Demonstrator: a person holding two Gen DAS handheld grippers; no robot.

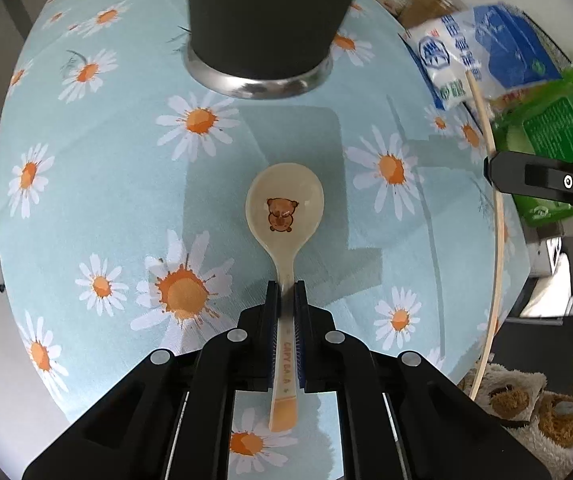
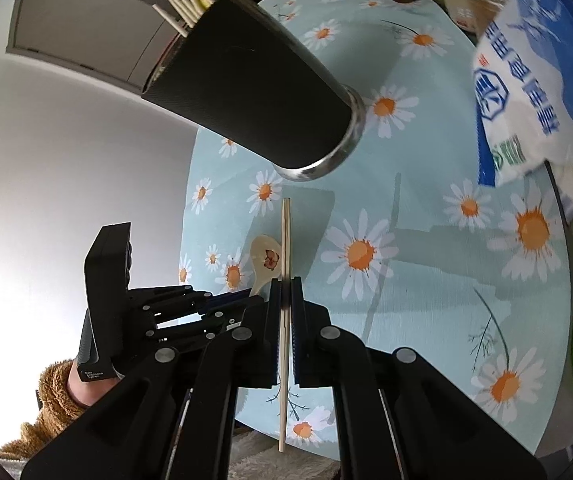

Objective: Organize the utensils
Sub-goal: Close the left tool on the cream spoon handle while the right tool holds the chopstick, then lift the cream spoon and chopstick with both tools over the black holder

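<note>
Spoon (image 1: 284,216) with bear print sits clamped by its handle in left gripper (image 1: 286,292), bowl pointing far toward the black cup (image 1: 262,20) on the daisy tablecloth (image 1: 98,184). Right gripper (image 2: 285,284) pinches a wooden chopstick (image 2: 285,240); cup already holds more chopsticks (image 2: 182,0). Blue-white bag (image 2: 534,80) far right.

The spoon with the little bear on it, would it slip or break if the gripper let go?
The spoon looks glossy and hard, probably ceramic or melamine, so it may slide between the left gripper pads. Its wide bowl is far from the grip on the thin handle, so it could droop. Dropped on the tablecloth, it would probably survive.
</note>
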